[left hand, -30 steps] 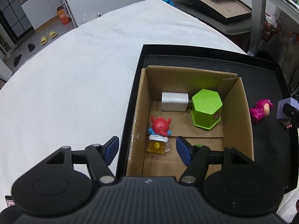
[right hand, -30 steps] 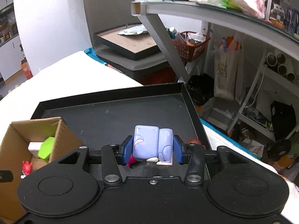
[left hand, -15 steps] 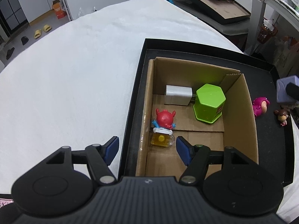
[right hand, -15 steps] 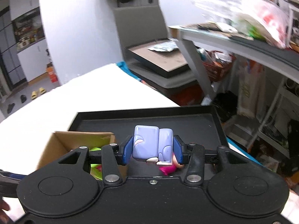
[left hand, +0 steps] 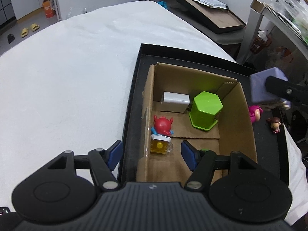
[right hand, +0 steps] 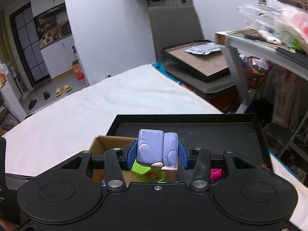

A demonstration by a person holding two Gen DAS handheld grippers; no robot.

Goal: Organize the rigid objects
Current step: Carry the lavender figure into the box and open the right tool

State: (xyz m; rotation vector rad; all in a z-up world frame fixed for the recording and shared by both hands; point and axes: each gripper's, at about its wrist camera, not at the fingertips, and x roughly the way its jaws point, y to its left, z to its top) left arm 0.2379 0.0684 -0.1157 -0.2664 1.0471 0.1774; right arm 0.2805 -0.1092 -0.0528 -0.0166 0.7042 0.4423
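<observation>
White cloth covers the bench (left hand: 67, 73), which carries a black tray (left hand: 132, 100). Right tongs (right hand: 156, 154) are clenched on a lilac block toy (right hand: 156, 146), held in the air above the tray by the right wall of the cardboard box (left hand: 248, 123). Left tongs (left hand: 151, 153) are released and empty, straddling the box's left wall. Inside the box: a red figure (left hand: 162, 125), a yellow mug toy (left hand: 160, 145), a white block (left hand: 176, 102) and a green hexagonal container (left hand: 207, 110). Only the left view shows a pink toy (left hand: 255, 112) and a small brown-haired figure (left hand: 275, 124) on the tray outside the box. The right view's own tongs hide most of the box.
</observation>
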